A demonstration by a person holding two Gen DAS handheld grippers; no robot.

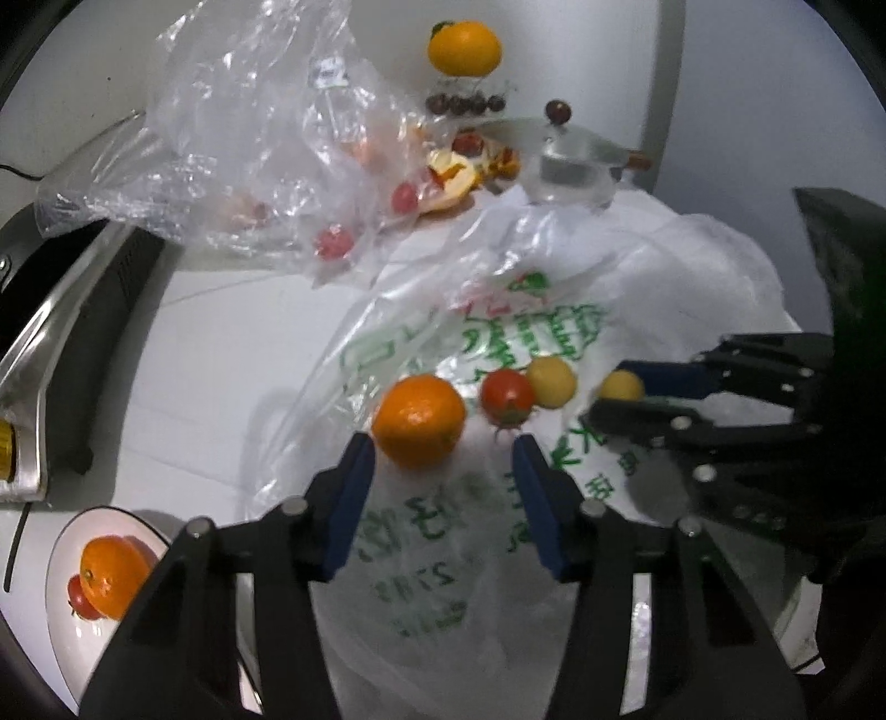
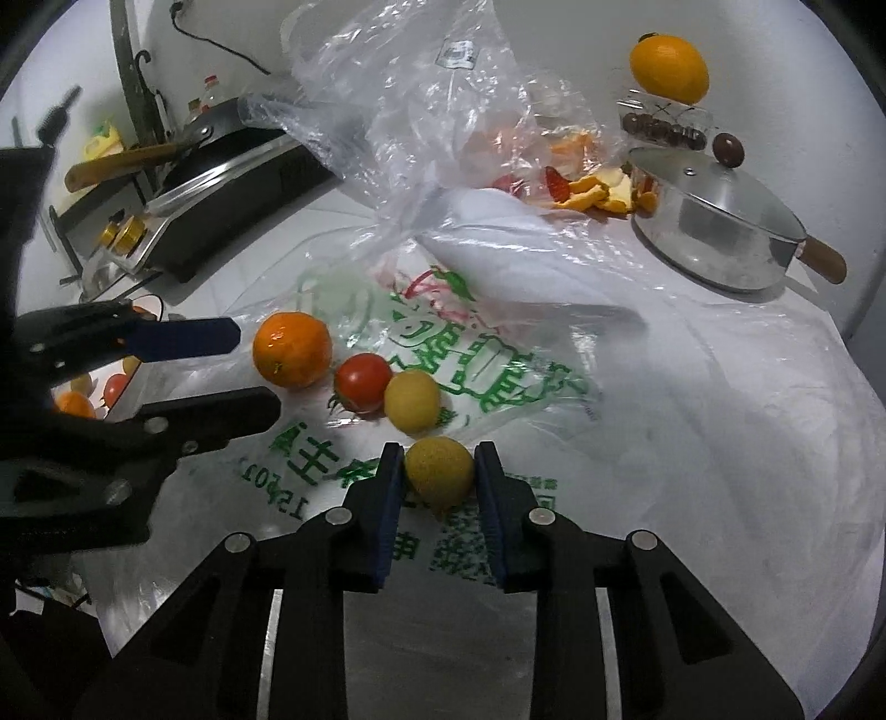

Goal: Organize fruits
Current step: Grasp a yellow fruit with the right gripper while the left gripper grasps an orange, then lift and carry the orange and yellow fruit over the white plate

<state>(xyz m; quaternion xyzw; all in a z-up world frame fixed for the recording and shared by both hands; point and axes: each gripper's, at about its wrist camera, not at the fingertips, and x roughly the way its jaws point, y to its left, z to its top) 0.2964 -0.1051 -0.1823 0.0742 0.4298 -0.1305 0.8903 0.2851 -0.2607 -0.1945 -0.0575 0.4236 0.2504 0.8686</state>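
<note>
An orange, a red tomato and a yellow fruit lie in a row on a white printed plastic bag. My left gripper is open, its fingers just short of the orange. My right gripper is shut on a second yellow fruit, low over the bag. A white plate at the lower left holds an orange and a tomato.
A crumpled clear bag with small tomatoes lies behind. Orange peels, a lidded steel pot, a box of dark fruit topped by an orange and a stove stand around.
</note>
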